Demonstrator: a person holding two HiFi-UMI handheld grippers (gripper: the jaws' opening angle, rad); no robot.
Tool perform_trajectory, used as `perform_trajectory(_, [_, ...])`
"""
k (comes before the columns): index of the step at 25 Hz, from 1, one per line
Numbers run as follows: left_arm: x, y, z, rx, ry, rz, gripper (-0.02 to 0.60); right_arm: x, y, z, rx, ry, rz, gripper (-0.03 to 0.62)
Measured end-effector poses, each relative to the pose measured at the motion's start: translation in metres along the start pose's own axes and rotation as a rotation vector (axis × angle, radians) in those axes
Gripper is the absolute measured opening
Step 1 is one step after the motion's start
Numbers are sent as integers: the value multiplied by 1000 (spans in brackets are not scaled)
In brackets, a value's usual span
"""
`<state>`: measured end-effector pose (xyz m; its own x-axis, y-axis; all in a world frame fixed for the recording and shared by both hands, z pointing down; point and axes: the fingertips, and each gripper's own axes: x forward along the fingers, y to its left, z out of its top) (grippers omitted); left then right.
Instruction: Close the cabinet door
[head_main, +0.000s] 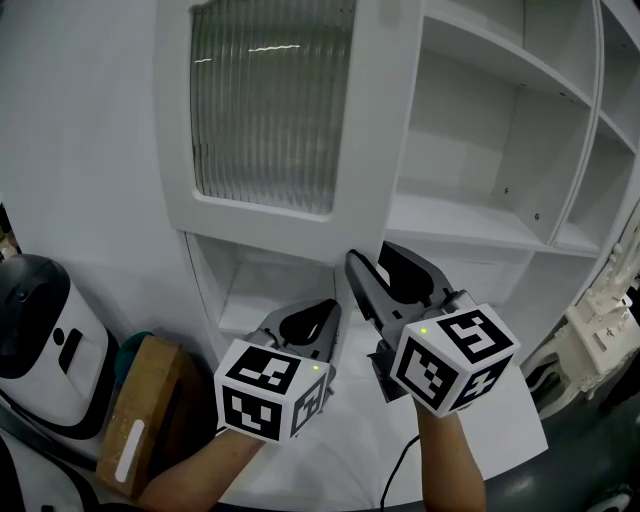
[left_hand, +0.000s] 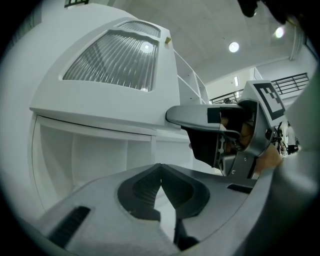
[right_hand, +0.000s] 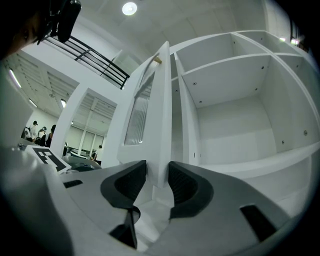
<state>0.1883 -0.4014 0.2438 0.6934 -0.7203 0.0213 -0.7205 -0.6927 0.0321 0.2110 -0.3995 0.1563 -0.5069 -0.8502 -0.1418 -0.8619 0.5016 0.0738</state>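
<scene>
The white cabinet door (head_main: 365, 150), with a ribbed glass panel (head_main: 265, 100), stands swung out from the open shelving (head_main: 480, 140). My right gripper (head_main: 372, 256) straddles the door's lower free edge. In the right gripper view the door edge (right_hand: 162, 115) runs up between the two dark pads (right_hand: 131, 182), and both pads lie against it with no gap showing; that is my right gripper (right_hand: 157, 175). My left gripper (head_main: 322, 308) hovers just left of it under the door, shut and empty. From the left gripper view the door (left_hand: 115, 65) looms above my left gripper (left_hand: 160, 169).
A white rounded appliance (head_main: 40, 340) and a brown cardboard box (head_main: 150, 410) stand at the lower left. A white rack (head_main: 600, 320) is at the right. A lower open compartment (head_main: 260, 290) sits beneath the door. Distant people (right_hand: 35, 132) show far left.
</scene>
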Motion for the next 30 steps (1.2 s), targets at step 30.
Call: perform_trajectory(30, [30,9,-6,-4,6,41,12,34,-36,-8,-30,-3,-69,163])
